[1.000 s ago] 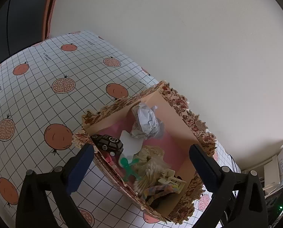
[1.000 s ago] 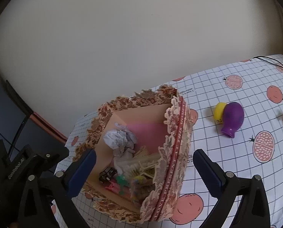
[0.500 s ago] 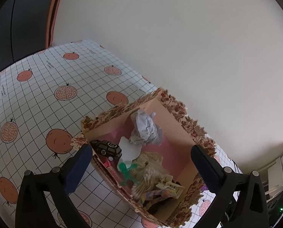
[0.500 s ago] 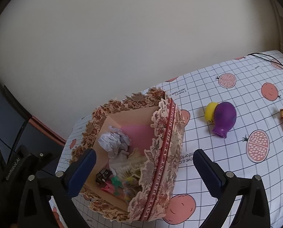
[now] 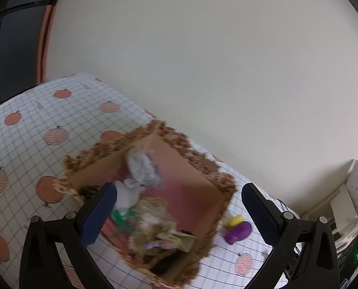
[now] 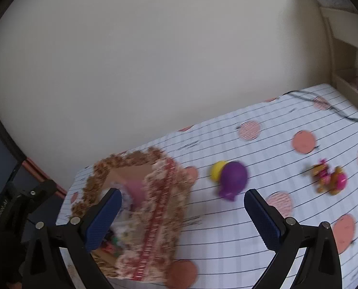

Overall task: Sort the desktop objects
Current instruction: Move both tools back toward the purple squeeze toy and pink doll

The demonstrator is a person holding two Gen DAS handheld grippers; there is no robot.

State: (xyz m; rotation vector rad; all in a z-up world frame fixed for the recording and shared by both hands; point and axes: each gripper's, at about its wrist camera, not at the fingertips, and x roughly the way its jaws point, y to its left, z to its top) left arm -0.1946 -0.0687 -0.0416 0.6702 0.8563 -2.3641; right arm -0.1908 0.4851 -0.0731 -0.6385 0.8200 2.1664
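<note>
Left hand-held gripper (image 5: 179, 213): jaws spread wide, nothing between the blue pads (image 5: 97, 216), hanging above the box (image 5: 203, 185), which fills the lower centre of the left wrist view. Right hand-held gripper (image 6: 182, 216): also wide open and empty, above the surface (image 6: 263, 144); its left pad overlaps the box (image 6: 155, 207) at lower left of that frame, its right pad sits over bare cloth. Both views are motion-blurred. Box is open-topped, brown lace-pattern rim, pink floor, stands on the surface near the wall. Contents: paper wad (image 5: 143, 168) toward the back, a green toy (image 5: 120, 216) near the front left, a dark item (image 5: 90, 190) at the left wall that is too blurred to identify, plus a beige and yellow clutter at the front I can't resolve. Outside the box, just right of it: purple vase (image 6: 233, 178) lying on its side, touching a yellow piece (image 6: 217, 169) at its upper left; same pair shows at lower right in the left wrist view, vase (image 5: 239, 232) and yellow piece (image 5: 235, 221). Further right, well apart from the vase: small pink-and-orange toy (image 6: 329, 179) on the surface. Surface cover is a white grid cloth with orange fruit prints. Black cable (image 6: 333, 108) runs across the upper right corner of the surface.
</note>
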